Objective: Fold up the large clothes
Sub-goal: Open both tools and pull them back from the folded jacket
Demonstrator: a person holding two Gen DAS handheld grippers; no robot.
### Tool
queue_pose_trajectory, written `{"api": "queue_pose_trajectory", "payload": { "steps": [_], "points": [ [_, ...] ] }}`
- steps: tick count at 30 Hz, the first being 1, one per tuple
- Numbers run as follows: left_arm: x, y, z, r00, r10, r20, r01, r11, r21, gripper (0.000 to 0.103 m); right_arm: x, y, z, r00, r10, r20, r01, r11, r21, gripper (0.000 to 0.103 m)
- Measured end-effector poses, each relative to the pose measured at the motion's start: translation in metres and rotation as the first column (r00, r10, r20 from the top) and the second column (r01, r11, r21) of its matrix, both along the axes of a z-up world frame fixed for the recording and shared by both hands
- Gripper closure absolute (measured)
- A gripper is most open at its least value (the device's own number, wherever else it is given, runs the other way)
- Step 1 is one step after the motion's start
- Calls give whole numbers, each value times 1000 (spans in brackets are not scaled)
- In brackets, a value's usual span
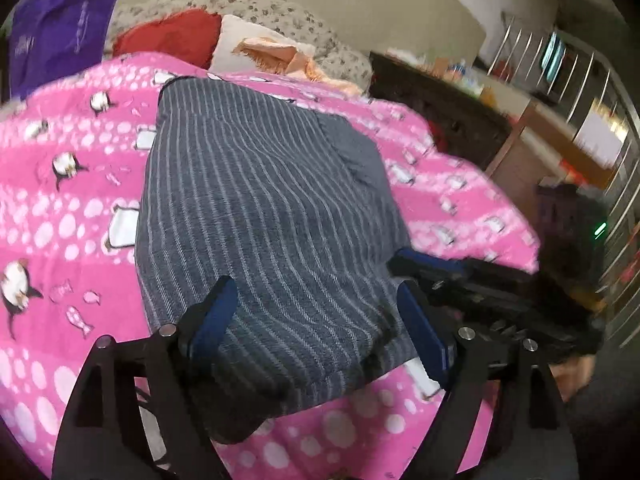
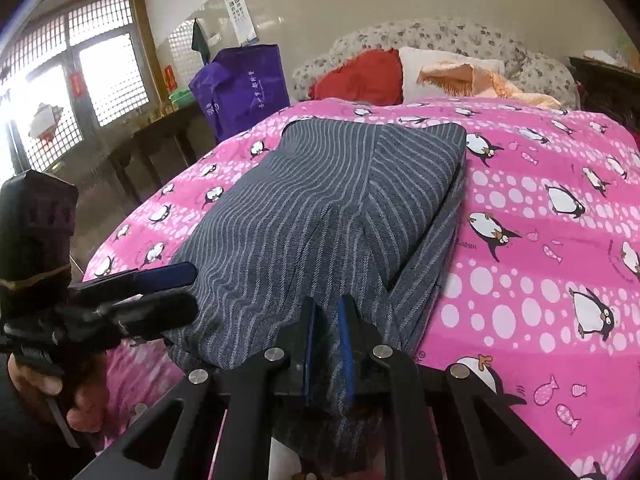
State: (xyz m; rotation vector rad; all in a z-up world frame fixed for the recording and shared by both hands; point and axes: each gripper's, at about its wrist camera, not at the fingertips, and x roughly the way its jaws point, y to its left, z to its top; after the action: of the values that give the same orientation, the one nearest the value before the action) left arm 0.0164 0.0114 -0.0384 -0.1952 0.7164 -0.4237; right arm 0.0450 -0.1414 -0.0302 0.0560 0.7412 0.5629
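Note:
A grey striped garment [image 1: 264,216] lies folded lengthwise on a pink penguin bedspread [image 1: 60,200]. It also shows in the right wrist view [image 2: 320,200]. My left gripper [image 1: 316,312] is open, its blue-padded fingers spread over the garment's near end without pinching it. My right gripper [image 2: 329,320] is shut on a fold of the garment's near edge, and cloth hangs down between its fingers. The left gripper shows in the right wrist view [image 2: 168,288] at the garment's left edge. The right gripper shows in the left wrist view [image 1: 432,268] at the garment's right edge.
A red cushion [image 2: 360,76], a white pillow [image 2: 440,68] and an orange cloth [image 2: 492,80] lie at the head of the bed before a floral sofa [image 2: 440,36]. A purple bag [image 2: 244,88] stands at the left. Dark furniture [image 1: 440,108] flanks the bed's right side.

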Motion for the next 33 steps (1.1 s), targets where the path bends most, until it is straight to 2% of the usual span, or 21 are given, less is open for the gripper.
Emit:
{"api": "queue_pose_trajectory", "payload": {
  "steps": [2, 4, 6, 7, 9, 13, 16, 19, 25, 33],
  "points": [
    [2, -5, 3, 1000, 23, -12, -23, 1000, 13, 18, -7, -10, 13, 1000, -18, -8, 18, 999, 31, 93],
    [3, 0, 4, 998, 49, -43, -51, 997, -56, 16, -15, -19, 28, 999, -36, 9, 36, 999, 20, 90],
    [6, 6, 6, 994, 63, -86, -73, 990, -118, 15, -26, -29, 42, 996, -81, 27, 82, 996, -36, 75],
    [10, 6, 8, 991, 61, -120, -76, 989, -123, 15, -29, -33, 47, 995, -102, 15, 102, 993, -59, 73],
    [12, 1, 18, 984, 62, -166, -77, 994, -81, 15, -33, -45, 55, 987, -156, -24, 153, 983, -104, 73],
    [-13, -18, 65, 986, 122, -112, -122, 993, 10, 15, -43, -66, 67, 962, -260, -81, 249, 960, -127, 73],
    [-25, -30, 90, 972, 198, -127, -186, 978, 99, 15, -50, -81, 75, 939, -322, -123, 311, 945, -105, 73],
    [-36, -35, 101, 955, 252, -159, -230, 962, 144, 15, -61, -86, 84, 931, -342, -129, 331, 938, -101, 73],
    [-57, -39, 109, 944, 289, -158, -263, 950, 168, 15, -87, -75, 107, 948, -312, -67, 304, 947, -105, 73],
    [-79, -39, 125, 950, 292, -113, -271, 947, 172, 15, -108, -63, 119, 958, -284, -33, 281, 956, -89, 73]
  ]
}}
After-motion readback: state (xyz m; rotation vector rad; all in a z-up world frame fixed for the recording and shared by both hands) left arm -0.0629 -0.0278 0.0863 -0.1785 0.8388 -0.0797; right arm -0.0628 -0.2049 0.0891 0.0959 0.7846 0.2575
